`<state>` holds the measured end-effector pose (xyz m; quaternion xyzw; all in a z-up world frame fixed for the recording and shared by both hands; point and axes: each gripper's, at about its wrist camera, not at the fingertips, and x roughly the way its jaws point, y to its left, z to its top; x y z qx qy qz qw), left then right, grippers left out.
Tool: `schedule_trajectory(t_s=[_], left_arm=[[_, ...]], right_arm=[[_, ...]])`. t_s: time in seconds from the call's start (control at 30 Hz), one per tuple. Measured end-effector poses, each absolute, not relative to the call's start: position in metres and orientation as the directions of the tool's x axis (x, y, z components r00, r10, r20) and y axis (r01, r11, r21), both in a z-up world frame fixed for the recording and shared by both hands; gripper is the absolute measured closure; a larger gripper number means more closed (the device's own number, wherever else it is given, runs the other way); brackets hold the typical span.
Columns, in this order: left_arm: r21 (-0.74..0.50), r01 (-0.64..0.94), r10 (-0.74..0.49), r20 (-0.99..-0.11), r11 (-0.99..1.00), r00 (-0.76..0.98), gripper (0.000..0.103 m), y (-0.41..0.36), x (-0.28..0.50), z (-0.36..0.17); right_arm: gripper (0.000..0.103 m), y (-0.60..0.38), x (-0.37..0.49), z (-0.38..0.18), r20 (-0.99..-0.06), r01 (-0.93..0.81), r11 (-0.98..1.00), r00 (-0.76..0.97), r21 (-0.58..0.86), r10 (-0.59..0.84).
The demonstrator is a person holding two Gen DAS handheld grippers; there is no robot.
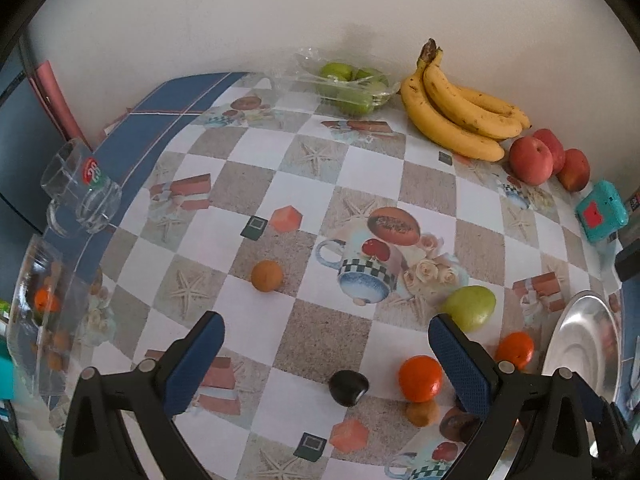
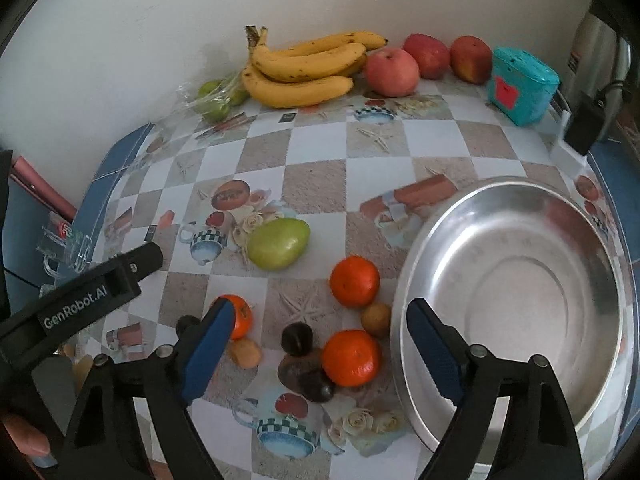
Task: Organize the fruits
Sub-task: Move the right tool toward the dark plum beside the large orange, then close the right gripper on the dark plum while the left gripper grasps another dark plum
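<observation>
2 grippers, left point(image 1: 326, 364) and right point(image 2: 320, 344), both gaping over loose fruit, holding nothing. 3 oranges point(image 2: 351, 357), 1 pear point(image 2: 278, 243), dark plums point(image 2: 297, 338) lie beside my steel bowl point(image 2: 516, 308).

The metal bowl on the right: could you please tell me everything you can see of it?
The metal bowl is round, shallow and wide, of shiny silver metal with a rolled rim and a flat circular base ring. It sits upright on the checked tablecloth at the table's right side and holds nothing. A small brown fruit lies against its left rim, with oranges close by. The right gripper hangs open in front of it, one finger overlapping its left edge in view.
</observation>
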<state>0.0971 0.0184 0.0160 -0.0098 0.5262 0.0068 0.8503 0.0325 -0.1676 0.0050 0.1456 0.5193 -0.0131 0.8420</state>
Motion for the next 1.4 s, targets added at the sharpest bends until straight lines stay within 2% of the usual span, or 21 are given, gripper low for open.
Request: schedule_trajectory(t_s=[0.03, 0.07, 0.17, 0.23, 0.33, 0.5, 0.7, 0.93, 1.2, 1.4], left_arm=[[-0.004, -0.017, 0.004, -0.895, 1.000, 0.446, 0.000, 0.018, 0.096, 0.015], [0.001, -0.011, 0.006, -0.896, 1.000, 0.444, 0.000, 0.018, 0.095, 0.014], [0.024, 0.017, 0.014, -0.903, 1.000, 0.430, 0.000, 0.014, 0.093, 0.009], [0.058, 0.042, 0.036, -0.912, 0.997, 0.409, 0.000, 0.011, 0.092, 0.003], [0.102, 0.060, 0.071, -0.918, 0.993, 0.389, 0.000, 0.009, 0.090, -0.004], [0.061, 0.064, 0.033, -0.931, 0.996, 0.364, 0.000, 0.013, 0.086, -0.006], [0.063, 0.079, 0.032, -0.939, 0.995, 0.343, 0.000, 0.011, 0.086, -0.014], [0.037, 0.098, 0.006, -0.953, 0.994, 0.301, 0.016, 0.008, 0.089, -0.025], [0.026, 0.110, -0.003, -0.967, 0.994, 0.256, 0.025, 0.004, 0.091, -0.042], [0.002, 0.099, -0.022, -0.971, 0.995, 0.236, 0.039, 0.005, 0.093, -0.050]], right_arm=[[0.027, -0.167, 0.032, 0.005, -0.875, 0.161, 0.955, 0.461, 0.248, 0.150], [0.030, -0.168, 0.032, 0.004, -0.877, 0.159, 0.954, 0.455, 0.254, 0.157], [0.033, -0.169, 0.028, -0.001, -0.887, 0.177, 0.950, 0.434, 0.259, 0.160], [0.039, -0.171, 0.025, -0.007, -0.892, 0.189, 0.939, 0.411, 0.286, 0.189], [0.041, -0.173, 0.017, -0.014, -0.897, 0.217, 0.921, 0.381, 0.323, 0.225], [0.042, -0.167, 0.007, -0.016, -0.906, 0.221, 0.919, 0.349, 0.327, 0.238], [0.050, -0.158, 0.004, -0.024, -0.920, 0.219, 0.923, 0.310, 0.315, 0.240], [0.051, -0.155, 0.004, -0.039, -0.935, 0.233, 0.924, 0.263, 0.302, 0.239], [0.052, -0.152, 0.009, -0.050, -0.951, 0.238, 0.937, 0.239, 0.255, 0.198], [0.054, -0.150, 0.013, -0.051, -0.955, 0.234, 0.945, 0.241, 0.229, 0.172]])
